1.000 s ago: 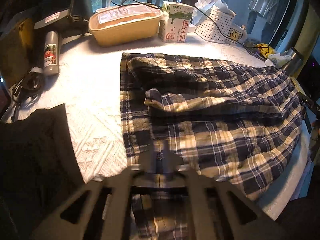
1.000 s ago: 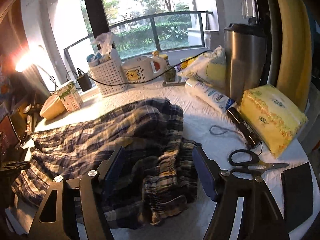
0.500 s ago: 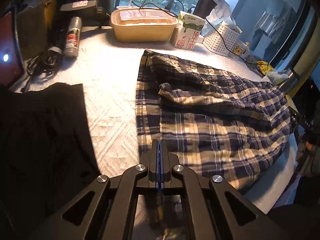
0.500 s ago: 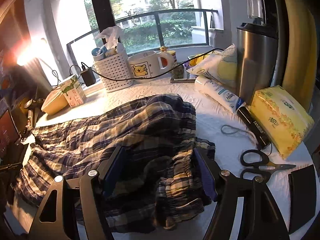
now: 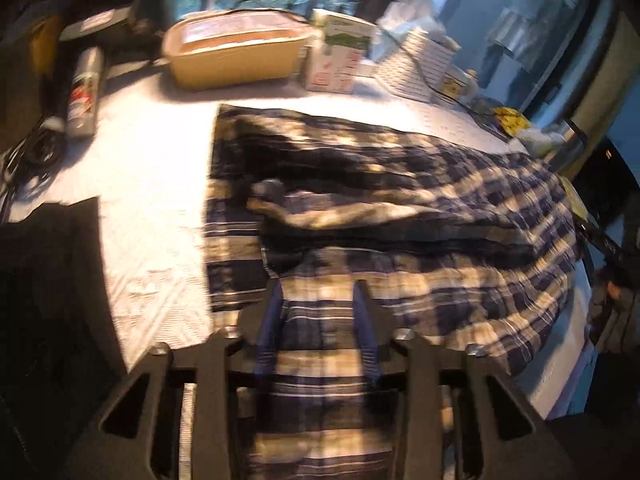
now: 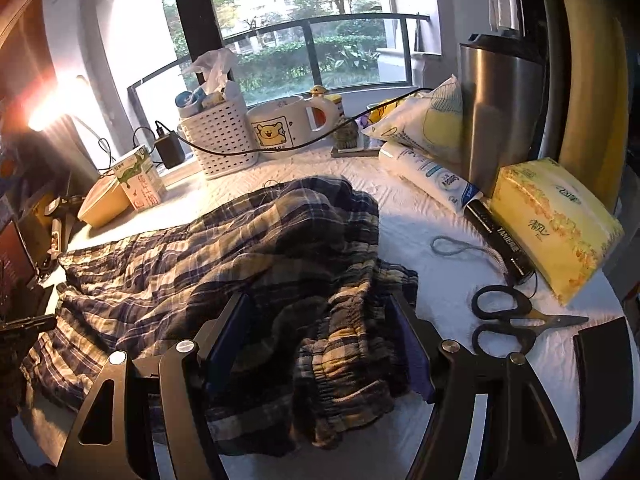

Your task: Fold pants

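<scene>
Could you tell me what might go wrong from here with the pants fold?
The left gripper has just been opening over the pants, pads apart, so the leg may slump unfolded. The bunched waistband sits between the open right gripper fingers; closing could catch too many layers. Scissors lie close to the cloth and could snag.

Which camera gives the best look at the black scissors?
The right wrist view: the scissors lie sharp and whole on the white table cover, beside the plaid pants. The left wrist view is blurred and misses them entirely.
</scene>
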Demonstrator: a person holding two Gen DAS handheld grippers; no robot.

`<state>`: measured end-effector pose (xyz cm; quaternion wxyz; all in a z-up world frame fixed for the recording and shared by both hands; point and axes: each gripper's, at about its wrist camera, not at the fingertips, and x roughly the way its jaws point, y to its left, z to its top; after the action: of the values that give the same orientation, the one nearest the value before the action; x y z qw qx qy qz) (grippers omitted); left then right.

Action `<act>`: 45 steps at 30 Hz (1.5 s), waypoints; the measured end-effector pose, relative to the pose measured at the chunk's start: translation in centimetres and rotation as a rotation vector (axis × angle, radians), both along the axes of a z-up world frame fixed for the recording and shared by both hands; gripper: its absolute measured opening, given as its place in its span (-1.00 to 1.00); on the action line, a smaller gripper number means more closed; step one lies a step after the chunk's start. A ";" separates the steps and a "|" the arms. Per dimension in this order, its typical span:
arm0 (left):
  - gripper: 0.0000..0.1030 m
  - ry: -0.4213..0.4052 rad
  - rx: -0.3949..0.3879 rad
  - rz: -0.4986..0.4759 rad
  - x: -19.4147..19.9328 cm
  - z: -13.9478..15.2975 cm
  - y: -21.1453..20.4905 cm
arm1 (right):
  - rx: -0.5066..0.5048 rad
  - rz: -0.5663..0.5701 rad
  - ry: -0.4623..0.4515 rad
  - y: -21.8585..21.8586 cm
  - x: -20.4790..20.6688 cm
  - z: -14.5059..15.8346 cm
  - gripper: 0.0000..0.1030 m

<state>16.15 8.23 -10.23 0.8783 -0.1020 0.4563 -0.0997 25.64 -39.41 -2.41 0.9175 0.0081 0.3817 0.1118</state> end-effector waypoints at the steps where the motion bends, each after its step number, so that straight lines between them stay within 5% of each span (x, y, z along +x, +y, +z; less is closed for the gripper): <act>1: -0.66 0.000 -0.002 -0.006 0.0 0.0 -0.2 | 0.001 0.002 0.001 0.1 0.0 -0.1 0.39; 8: -0.98 -0.005 0.019 0.012 -0.6 -0.6 -0.3 | -0.003 0.010 0.006 0.4 0.2 -0.5 0.39; 18: -1.00 -0.057 0.080 0.150 -3.3 1.8 2.1 | -0.001 0.011 0.009 0.4 0.1 -0.6 0.39; 27: -0.96 0.050 0.012 0.171 -4.6 0.4 3.2 | -0.010 0.028 0.029 1.0 0.3 -1.3 0.39; 28: -0.91 0.054 0.000 0.176 -4.5 0.7 3.7 | -0.013 0.030 0.033 1.1 0.4 -1.4 0.39; 31: -0.26 0.012 0.016 0.207 -3.9 2.6 5.2 | -0.016 0.034 0.038 1.0 0.4 -1.6 0.39; 37: -0.23 -0.046 0.055 0.169 0.6 4.6 6.0 | 0.005 0.020 0.020 0.3 0.4 -1.1 0.39; 45: -0.23 -0.007 0.101 0.054 7.2 2.2 2.4 | -0.007 0.012 -0.032 -0.2 1.6 1.1 0.39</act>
<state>23.39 10.64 -8.05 0.8862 -0.0696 0.4549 -0.0534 27.24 -39.62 -1.36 0.9228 0.0007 0.3674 0.1158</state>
